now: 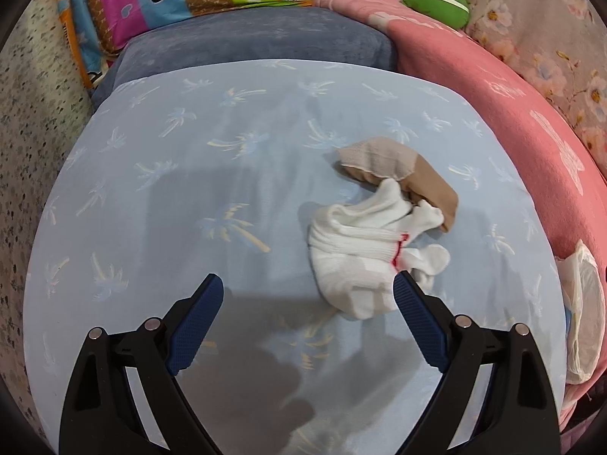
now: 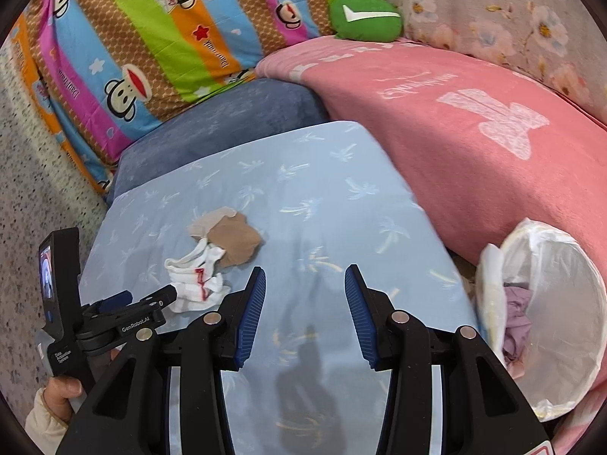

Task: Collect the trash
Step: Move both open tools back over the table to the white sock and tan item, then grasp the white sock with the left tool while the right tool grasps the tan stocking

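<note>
I'm over the bed, pale blue sheet (image 1: 235,144) w/ palm print filling most of both views, pink blanket (image 2: 455,113) running along its right edge. Blanket's bunched up there, so it props the bin bag at an angle w/ its mouth facing me, handy for dropping stuff in, I'd say.

Bin bag (image 2: 561,303), white and thin, is open wide. Inside I can see crumpled purple-ish cloth or paper near the rim; rest of the inside looks bare, though the far part is hard to read.

White socks (image 1: 364,261) lie in a loose heap on the sheet, a tan sock (image 1: 383,161) touching them at the far side. These are what I'm collecting, I take it.

My left gripper (image 1: 307,295) is low over the sheet, jaws wide apart, right finger (image 1: 411,299) at the near edge of the white heap; heap is off to that side, not between the jaws yet. Prob. lining up for a pinch.

My right gripper (image 2: 303,303) hangs over bare sheet between socks and bag, jaws apart, holding nothing.
</note>
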Tool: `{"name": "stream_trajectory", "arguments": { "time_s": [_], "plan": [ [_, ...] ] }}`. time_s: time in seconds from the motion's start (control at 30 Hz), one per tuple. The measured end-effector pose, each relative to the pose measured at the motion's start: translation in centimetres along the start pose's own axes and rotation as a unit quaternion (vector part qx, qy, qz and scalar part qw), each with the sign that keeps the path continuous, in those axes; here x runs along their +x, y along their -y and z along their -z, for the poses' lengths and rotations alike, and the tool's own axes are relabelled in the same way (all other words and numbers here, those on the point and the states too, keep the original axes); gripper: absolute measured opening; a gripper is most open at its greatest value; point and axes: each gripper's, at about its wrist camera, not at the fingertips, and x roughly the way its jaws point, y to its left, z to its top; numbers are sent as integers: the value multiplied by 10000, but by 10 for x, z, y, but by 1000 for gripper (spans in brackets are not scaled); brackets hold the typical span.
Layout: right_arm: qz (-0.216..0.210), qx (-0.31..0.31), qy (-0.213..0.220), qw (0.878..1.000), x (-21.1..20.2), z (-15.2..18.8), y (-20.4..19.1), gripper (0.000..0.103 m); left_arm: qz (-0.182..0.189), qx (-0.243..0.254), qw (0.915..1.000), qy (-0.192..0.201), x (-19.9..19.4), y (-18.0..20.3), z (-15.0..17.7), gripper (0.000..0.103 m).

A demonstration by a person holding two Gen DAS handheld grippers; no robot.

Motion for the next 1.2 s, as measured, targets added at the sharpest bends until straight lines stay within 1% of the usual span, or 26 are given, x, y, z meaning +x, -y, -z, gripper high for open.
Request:
{"name": "stream_trajectory", "arguments": {
  "time_s": [0.17, 0.37, 0.6, 0.77, 0.87, 0.9, 0.97, 1.0, 1.03, 1.07, 1.1, 1.13, 1.2],
  "plan": [
    [-27, -108, -118, 9999, 15, 0, -18, 43, 48, -81, 10000, -24, 4, -11, -2, 87],
    [-16, -161, -260, 9995, 30, 3, -28, 43, 189, -136, 9997, -80, 9, -16, -3, 87],
    [21, -181, -400, 9990, 47, 6, -35, 43, 348, -76, 9993, -144, 18, -9, -5, 90],
    [37, -169, -461, 9988, 55, 5, -36, 43, 536, -76, 9982, -239, 29, 0, -12, 90],
    [53, -175, -485, 9987, 59, 5, -36, 43, 564, -7, 9981, -264, 34, 8, -16, 90],
    [59, -177, -493, 9986, 60, 4, -36, 43, 560, 6, 9981, -272, 36, 10, -17, 88],
    [69, -175, -508, 9985, 62, 4, -35, 43, 621, 10, 9975, -326, 38, 12, -18, 77],
    [74, -172, -514, 9985, 64, 4, -35, 43, 561, 37, 9980, -301, 39, 13, -19, 73],
    [76, -171, -524, 9985, 66, 4, -36, 43, 559, 92, 9980, -284, 38, 14, -19, 61],
    [76, -174, -533, 9984, 67, 3, -37, 43, 483, 156, 9984, -254, 38, 16, -19, 54],
    [76, -177, -542, 9983, 69, 2, -38, 43, 378, 224, 9987, -254, 38, 16, -20, 40],
    [70, -181, -553, 9983, 72, 2, -39, 43, 337, 269, 9987, -255, 38, 15, -21, 28],
    [35, -184, -565, 9982, 76, 0, -41, 43, 473, 168, 9982, -327, 37, 8, -23, 22]
  ]
}}
